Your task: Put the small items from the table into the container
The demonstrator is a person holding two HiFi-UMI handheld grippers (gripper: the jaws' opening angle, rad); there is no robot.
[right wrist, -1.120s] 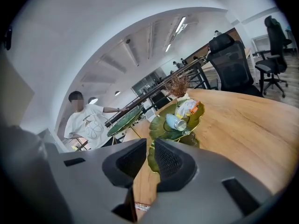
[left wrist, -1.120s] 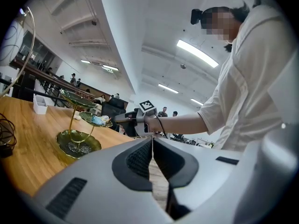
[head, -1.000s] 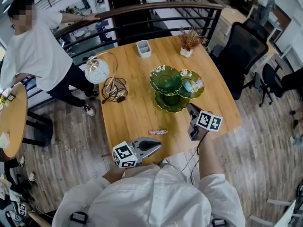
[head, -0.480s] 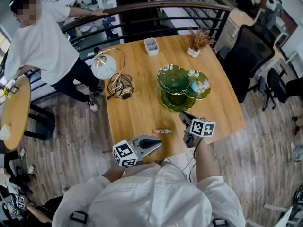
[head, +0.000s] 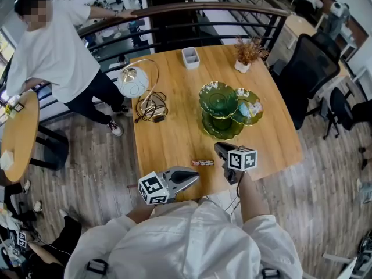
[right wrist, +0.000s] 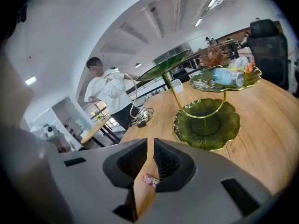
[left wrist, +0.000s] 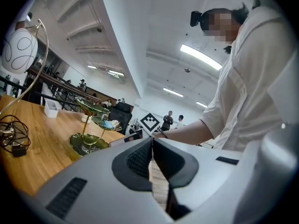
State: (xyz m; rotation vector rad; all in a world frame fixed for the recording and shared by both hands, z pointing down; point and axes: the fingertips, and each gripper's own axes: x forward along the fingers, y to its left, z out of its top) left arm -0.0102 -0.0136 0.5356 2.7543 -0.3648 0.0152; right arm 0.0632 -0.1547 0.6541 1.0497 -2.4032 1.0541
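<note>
Pointing down at the candy (head: 201,163), right gripper (head: 218,147) fingers (right wrist: 172,163) barely parted, empty; left gripper (head: 196,176) level, closed.

1 small wrapped candy (head: 202,163) is left lying flat on the desk (head: 174,129), close to the near edge and about halfway along it. Its long side is turned roughly parallel to that edge. The wrapper looks reddish with pale print, too small to be read. The container (head: 220,128) is a 3-tier stand: green scalloped dishes carried on a thin gold frame. It's stood upright toward the right edge, well apart from the candy. A few wrapped bits (head: 251,108), 1 pale blue, are already piled in the right-hand dish.
</note>
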